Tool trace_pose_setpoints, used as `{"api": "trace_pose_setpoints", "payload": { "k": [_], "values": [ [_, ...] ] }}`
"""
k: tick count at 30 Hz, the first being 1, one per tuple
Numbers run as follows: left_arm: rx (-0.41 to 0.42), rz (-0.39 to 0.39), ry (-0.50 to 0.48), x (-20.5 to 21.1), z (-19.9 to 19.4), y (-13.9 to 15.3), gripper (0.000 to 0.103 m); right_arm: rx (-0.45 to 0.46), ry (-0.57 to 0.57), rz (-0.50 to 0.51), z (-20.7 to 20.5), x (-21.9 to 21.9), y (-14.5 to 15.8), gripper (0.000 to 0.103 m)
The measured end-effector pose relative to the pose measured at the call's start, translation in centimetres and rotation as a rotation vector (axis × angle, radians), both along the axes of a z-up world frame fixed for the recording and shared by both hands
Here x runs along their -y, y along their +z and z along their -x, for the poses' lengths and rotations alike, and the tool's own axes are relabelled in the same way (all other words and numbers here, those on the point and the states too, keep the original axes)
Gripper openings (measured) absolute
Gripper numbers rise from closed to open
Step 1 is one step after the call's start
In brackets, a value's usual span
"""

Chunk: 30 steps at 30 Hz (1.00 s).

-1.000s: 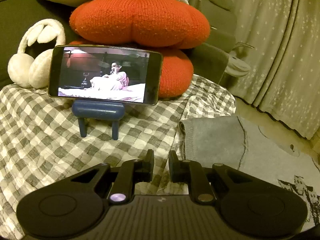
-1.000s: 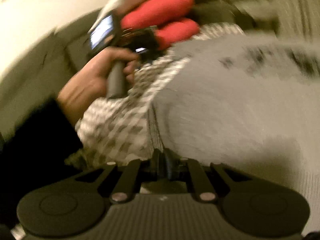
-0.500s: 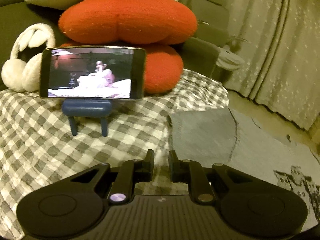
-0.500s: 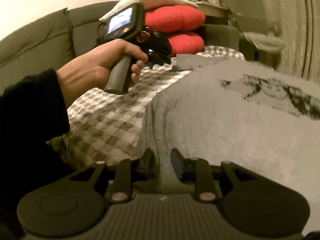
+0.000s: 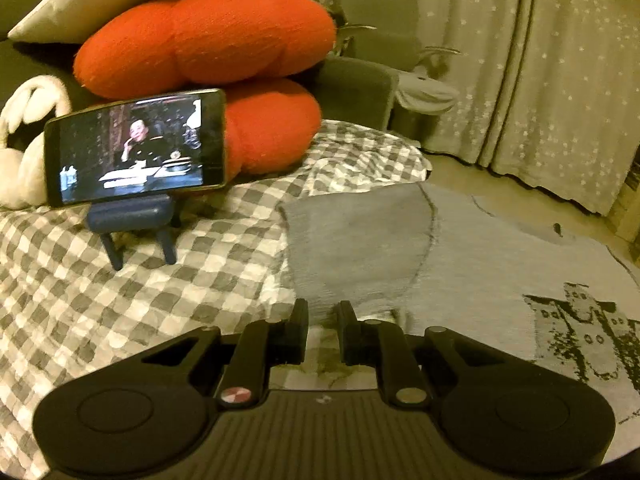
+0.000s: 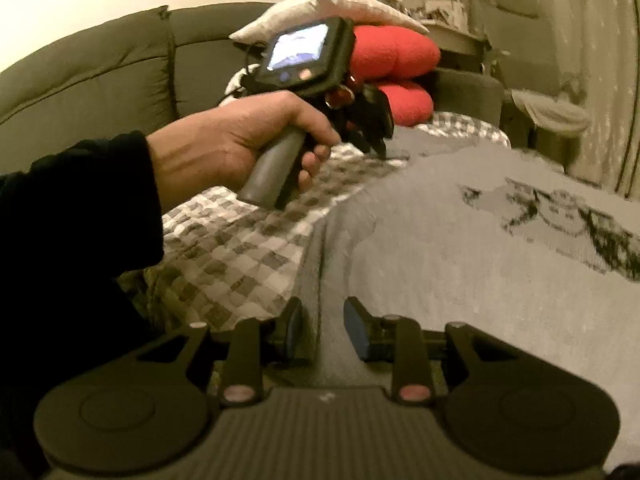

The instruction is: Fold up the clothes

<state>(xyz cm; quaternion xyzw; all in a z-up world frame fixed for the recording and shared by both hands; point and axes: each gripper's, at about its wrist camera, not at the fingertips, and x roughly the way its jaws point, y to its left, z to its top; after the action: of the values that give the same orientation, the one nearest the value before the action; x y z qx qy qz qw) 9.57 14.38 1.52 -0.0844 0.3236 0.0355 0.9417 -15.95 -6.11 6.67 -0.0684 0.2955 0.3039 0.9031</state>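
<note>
A grey T-shirt (image 5: 460, 256) with a dark printed graphic is seen spread flat on a checked bedcover (image 5: 120, 300), presumably laid out so that its side can be folded inward; the sleeve (image 5: 352, 240) is extended toward a phone (image 5: 134, 148) propped on a small blue stand (image 5: 134, 220). The left gripper (image 5: 322, 312) is held low at the sleeve's near edge, jaws parted by a narrow gap, nothing clamped; contact with the cloth cannot be told. The right gripper (image 6: 322, 316) is positioned over the shirt's side hem, jaws opened wider, empty. A grasp by the 2 tools is judged imminent. The left hand (image 6: 240, 148) is seen around its handle.
</note>
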Motion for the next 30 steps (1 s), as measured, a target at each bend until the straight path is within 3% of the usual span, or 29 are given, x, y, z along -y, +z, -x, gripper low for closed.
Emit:
{"api": "trace_pose_setpoints", "payload": {
  "k": [8,14,21,30],
  "values": [
    [-0.006,0.006,0.018,-0.7,0.0,-0.3,0.014,0.004,0.051,-0.030,0.4,-0.1,0.7,0.026],
    [-0.006,-0.019,0.014,-0.5,-0.1,-0.3,0.014,0.015,0.173,-0.025,1.0,-1.4,0.2,0.026],
    [-0.009,-0.021,0.023,-0.7,-0.2,-0.4,0.014,0.035,0.155,0.065,0.9,-2.2,-1.2,0.020],
    [-0.007,-0.029,0.031,-0.8,-0.2,-0.5,0.014,0.076,0.138,0.097,1.3,-1.8,-1.1,0.016]
  ]
}}
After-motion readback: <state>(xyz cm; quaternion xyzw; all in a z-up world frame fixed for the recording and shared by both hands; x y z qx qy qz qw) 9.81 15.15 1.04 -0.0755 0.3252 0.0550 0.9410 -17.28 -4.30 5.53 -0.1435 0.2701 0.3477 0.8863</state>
